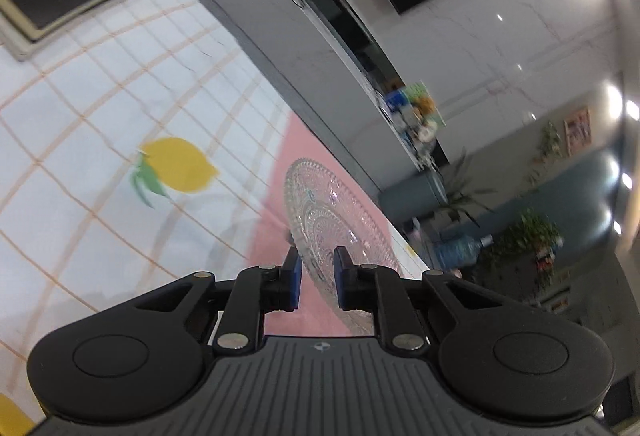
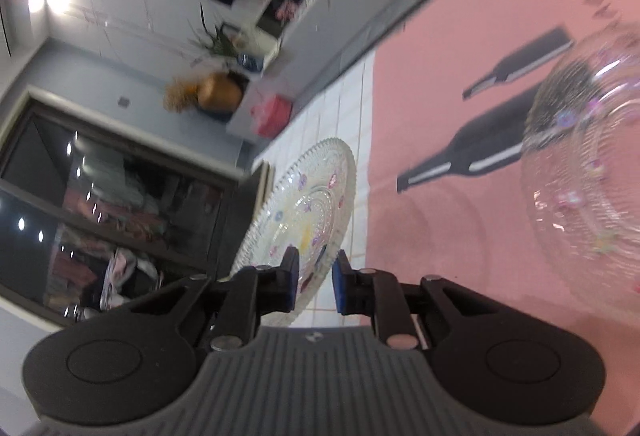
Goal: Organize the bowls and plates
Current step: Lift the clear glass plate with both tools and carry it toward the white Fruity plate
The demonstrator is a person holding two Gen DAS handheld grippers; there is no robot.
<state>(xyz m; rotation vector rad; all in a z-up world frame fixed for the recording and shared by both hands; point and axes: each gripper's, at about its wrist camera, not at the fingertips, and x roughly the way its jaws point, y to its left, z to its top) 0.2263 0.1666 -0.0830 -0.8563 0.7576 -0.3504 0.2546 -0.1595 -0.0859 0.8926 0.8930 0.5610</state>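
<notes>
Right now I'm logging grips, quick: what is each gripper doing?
Left gripper: shut on the rim of a clear patterned glass plate.
Right gripper: shut on the rim of a flower-dotted glass plate.

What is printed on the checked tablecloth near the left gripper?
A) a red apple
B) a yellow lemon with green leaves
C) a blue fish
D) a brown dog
B: the left wrist view shows a yellow lemon with green leaves printed on the white checked tablecloth, to the left of the glass plate.

tablecloth [image 1: 120,84]: white grid, lemon print [image 1: 176,166] | pink mat [image 2: 460,48]: 2 bottle prints | water jug [image 1: 458,251]
</notes>
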